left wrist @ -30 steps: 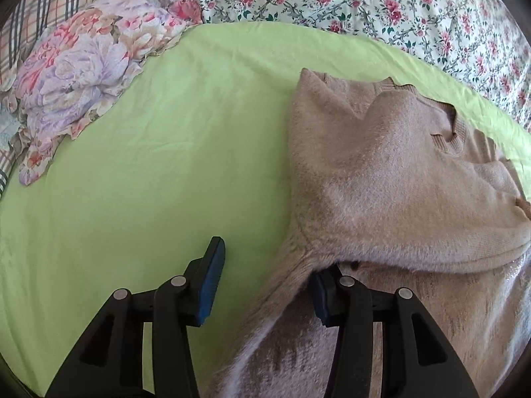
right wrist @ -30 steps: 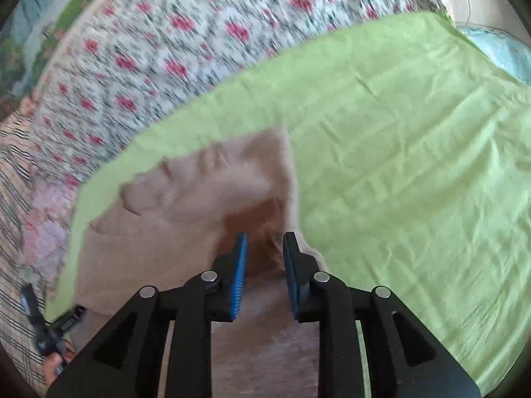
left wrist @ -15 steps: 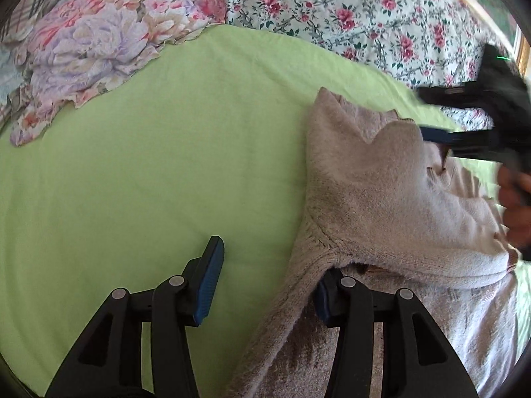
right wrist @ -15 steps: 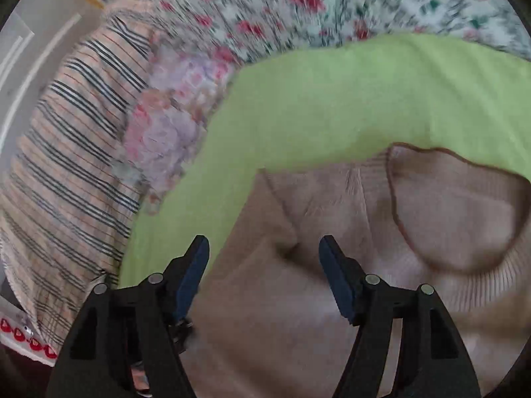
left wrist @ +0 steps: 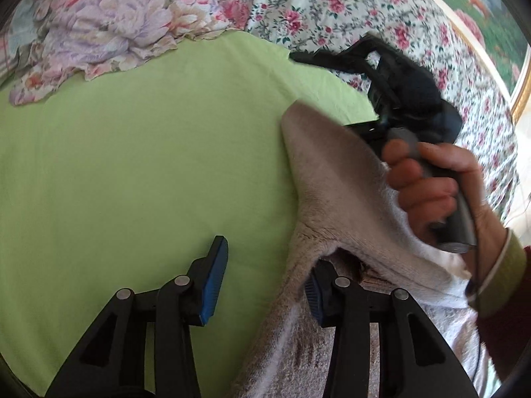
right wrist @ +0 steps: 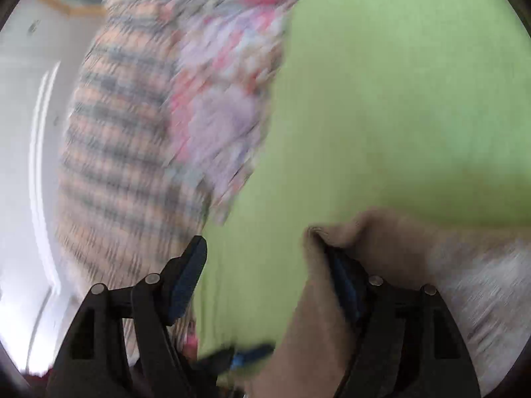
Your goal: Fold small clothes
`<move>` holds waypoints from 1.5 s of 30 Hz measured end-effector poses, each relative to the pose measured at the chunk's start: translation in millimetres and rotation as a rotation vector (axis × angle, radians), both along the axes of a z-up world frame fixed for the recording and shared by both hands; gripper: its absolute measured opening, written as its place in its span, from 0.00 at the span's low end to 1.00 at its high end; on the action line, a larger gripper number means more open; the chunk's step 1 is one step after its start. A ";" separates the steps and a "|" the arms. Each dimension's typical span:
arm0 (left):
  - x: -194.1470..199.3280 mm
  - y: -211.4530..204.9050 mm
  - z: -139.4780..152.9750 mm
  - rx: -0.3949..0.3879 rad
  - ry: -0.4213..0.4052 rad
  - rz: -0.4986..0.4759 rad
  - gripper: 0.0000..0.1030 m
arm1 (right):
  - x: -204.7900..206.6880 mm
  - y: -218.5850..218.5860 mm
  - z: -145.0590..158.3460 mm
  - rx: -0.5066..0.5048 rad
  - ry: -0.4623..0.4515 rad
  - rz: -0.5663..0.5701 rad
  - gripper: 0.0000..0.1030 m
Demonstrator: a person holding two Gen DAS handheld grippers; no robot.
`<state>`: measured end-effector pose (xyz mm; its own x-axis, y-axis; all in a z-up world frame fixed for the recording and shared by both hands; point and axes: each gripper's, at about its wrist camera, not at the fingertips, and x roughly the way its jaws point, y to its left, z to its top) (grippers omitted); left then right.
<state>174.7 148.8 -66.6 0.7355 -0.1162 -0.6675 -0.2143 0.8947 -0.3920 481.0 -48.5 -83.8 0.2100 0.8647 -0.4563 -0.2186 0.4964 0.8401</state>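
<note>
A beige fuzzy sweater (left wrist: pixel 332 179) lies on a green sheet (left wrist: pixel 132 165), its upper part folded over. My left gripper (left wrist: pixel 265 285) is open at the sweater's left edge; its right finger (left wrist: pixel 318 292) sits under the folded layer, its left finger (left wrist: pixel 212 278) over bare sheet. My right gripper (left wrist: pixel 398 106), held by a hand, shows in the left wrist view above the sweater's top corner. In the blurred right wrist view the right gripper (right wrist: pixel 268 282) is open, its right finger (right wrist: pixel 345 285) at the sweater's corner (right wrist: pixel 381 242), the left finger (right wrist: pixel 186 278) over sheet.
A floral cloth (left wrist: pixel 106 26) is bunched at the back left of the sheet. A rose-print bedspread (left wrist: pixel 332 10) runs along the back. A plaid blanket (right wrist: pixel 116 139) lies to the left in the right wrist view. A framed picture (left wrist: pixel 497 16) hangs at far right.
The right gripper opened, swung left across the sweater and now sits at its top left corner. The left gripper stayed open at the sweater's edge.
</note>
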 end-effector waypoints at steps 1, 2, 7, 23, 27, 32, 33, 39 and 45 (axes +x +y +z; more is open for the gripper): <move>-0.4 1.7 -0.3 -0.015 -0.003 -0.002 0.44 | -1.1 -6.0 2.5 -0.015 -0.010 -0.034 0.68; -0.5 3.2 -0.5 -0.029 -0.005 -0.003 0.44 | -5.7 -13.1 9.3 -0.046 -0.038 -0.067 0.68; -1.3 7.0 4.8 -0.069 0.034 -0.055 0.44 | -46.6 -74.5 44.3 -0.146 -0.130 -0.192 0.69; 65.2 -18.8 23.1 0.003 0.169 -0.276 0.59 | -322.7 -295.0 60.4 -0.582 -0.138 -0.733 0.59; 77.1 -17.2 12.7 -0.001 0.185 -0.284 0.60 | -316.2 -283.9 38.5 -0.672 -0.072 -0.651 0.48; 75.6 -29.3 11.7 0.107 0.172 -0.281 0.39 | -314.9 -288.6 40.5 -0.661 -0.076 -0.703 0.07; 75.6 -32.7 12.2 0.129 0.167 -0.287 0.26 | -318.1 -289.3 51.2 -0.641 -0.114 -0.728 0.07; 69.5 -45.9 13.8 0.245 0.141 -0.235 0.23 | -318.3 -279.8 76.2 -0.825 -0.231 -0.753 0.06; 68.2 -48.1 13.6 0.292 0.139 -0.227 0.27 | -329.3 -288.8 40.1 -0.934 -0.082 -0.750 0.05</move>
<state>242.9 100.6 -53.0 0.6135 -0.0561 -0.7877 -0.0315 0.9949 -0.0954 151.8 -337.4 -43.7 0.5773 -0.1435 -0.8038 0.3499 0.9329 0.0847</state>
